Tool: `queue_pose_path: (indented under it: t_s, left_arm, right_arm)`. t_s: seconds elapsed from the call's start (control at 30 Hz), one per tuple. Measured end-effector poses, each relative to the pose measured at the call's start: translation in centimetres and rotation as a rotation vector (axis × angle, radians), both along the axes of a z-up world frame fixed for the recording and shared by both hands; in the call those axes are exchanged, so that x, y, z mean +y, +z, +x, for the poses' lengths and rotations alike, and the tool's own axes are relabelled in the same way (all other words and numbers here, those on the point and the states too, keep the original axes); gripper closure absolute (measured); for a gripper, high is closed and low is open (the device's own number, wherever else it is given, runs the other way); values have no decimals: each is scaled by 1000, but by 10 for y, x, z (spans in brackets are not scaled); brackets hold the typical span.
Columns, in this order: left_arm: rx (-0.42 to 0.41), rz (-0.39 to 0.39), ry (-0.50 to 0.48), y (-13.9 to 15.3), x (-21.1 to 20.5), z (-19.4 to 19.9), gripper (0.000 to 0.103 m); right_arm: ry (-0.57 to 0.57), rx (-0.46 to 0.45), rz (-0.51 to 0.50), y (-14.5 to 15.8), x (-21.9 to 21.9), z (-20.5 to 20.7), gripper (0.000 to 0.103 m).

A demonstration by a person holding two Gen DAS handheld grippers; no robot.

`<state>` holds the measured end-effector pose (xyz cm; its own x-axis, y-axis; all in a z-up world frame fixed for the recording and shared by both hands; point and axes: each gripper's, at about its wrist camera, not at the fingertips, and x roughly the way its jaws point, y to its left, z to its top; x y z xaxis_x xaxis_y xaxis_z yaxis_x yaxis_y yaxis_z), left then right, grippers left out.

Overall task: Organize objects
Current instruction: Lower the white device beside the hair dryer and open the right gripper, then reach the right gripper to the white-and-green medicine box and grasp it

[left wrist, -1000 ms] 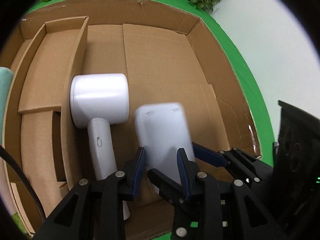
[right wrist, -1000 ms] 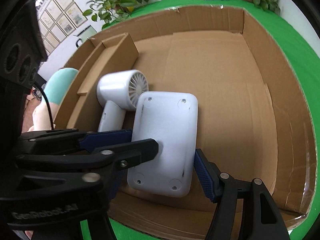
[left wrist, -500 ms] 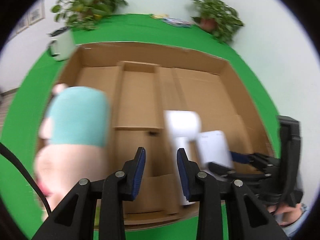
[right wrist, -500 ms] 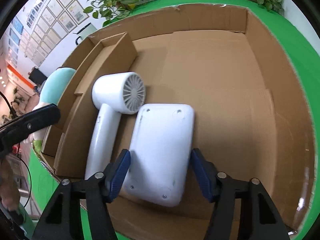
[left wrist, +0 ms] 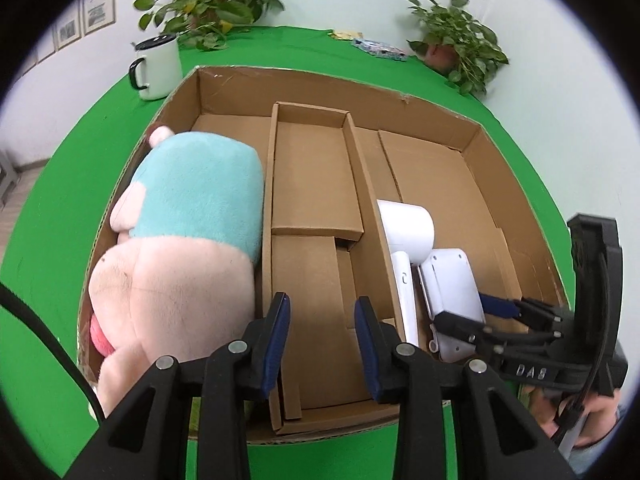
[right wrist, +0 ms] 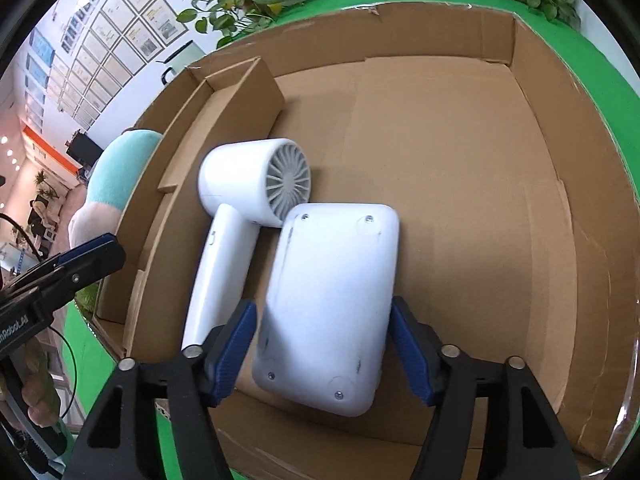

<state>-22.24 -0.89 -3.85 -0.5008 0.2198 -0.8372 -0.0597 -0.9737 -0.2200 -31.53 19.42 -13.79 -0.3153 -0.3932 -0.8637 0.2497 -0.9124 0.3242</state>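
A white flat device [right wrist: 332,304] lies in the right compartment of the cardboard box [right wrist: 560,128], beside a white hair dryer [right wrist: 248,188]. My right gripper [right wrist: 320,344] straddles the device's near end; its jaws stand apart with a small gap on each side. In the left wrist view the device [left wrist: 452,284] and dryer [left wrist: 408,228] sit at the right. My left gripper [left wrist: 322,332] is open and empty above the box's near middle compartment. A pink and teal plush toy [left wrist: 180,232] fills the left compartment.
The box [left wrist: 500,160] stands on a green table with cardboard dividers [left wrist: 360,168] inside. A white mug [left wrist: 156,68] stands beyond its far left corner. Potted plants [left wrist: 456,40] and small items line the back edge.
My left gripper let go of the white device and pulled back up and left. My right gripper opened its jaws around the device, which now lies on the box floor.
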Motion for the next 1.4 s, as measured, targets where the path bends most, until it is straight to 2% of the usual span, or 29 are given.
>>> queue_pose_path:
  t_s: [0.2, 0.33, 0.43, 0.63, 0.7, 0.73, 0.77, 0.8, 0.83, 0.87, 0.9, 0.93, 1.0, 1.13, 1.27, 1.33, 1.4]
  left_arm:
    - [-11, 9, 5, 0, -3, -2, 71]
    - [-1, 5, -6, 6, -4, 0, 71]
    - [39, -36, -6, 14, -2, 4, 71]
    - [102, -68, -30, 25, 5, 17, 71]
    - [163, -83, -42, 35, 6, 27, 71]
    - [216, -102, -46, 43, 8, 35, 71]
    - [265, -122, -49, 50, 10, 43, 67]
    - [350, -157, -43, 60, 13, 57, 53]
    - [400, -174, -35, 65, 14, 66, 42]
    - [483, -198, -12, 71, 16, 83, 17]
    - [572, -213, 19, 75, 18, 101, 11]
    - [631, -216, 36, 77, 20, 115, 11]
    - [676, -228, 32, 77, 25, 135, 10]
    - [650, -167, 31, 66, 31, 156, 10]
    - [608, -124, 18, 54, 37, 167, 10]
    - [571, -120, -3, 42, 43, 171, 10]
    - [524, -100, -29, 29, 48, 172, 10]
  right_arm:
    - [8, -1, -8, -1, -2, 2, 29]
    - [-13, 21, 18, 5, 3, 8, 15]
    - [-16, 47, 13, 11, 6, 14, 10]
    - [-18, 79, 33, 19, 5, 21, 10]
    - [-32, 108, 53, 25, 6, 27, 9]
    - [-46, 135, 83, 31, 7, 34, 6]
    - [-60, 167, 110, 37, 8, 40, 1]
    - [-85, 232, 147, 48, 10, 54, 1]
    - [-104, 297, 170, 57, 12, 69, 1]
    - [-110, 347, 170, 64, 13, 80, 1]
    - [-114, 413, 154, 72, 14, 97, 1]
    - [-123, 472, 143, 79, 15, 115, 1]
    - [-153, 546, 165, 86, 13, 142, 1]
    - [-223, 625, 204, 94, 14, 186, 1]
    - [-301, 637, 222, 92, 28, 224, 1]
    - [-354, 586, 235, 82, 44, 234, 1]
    - [-390, 497, 254, 66, 59, 240, 1]
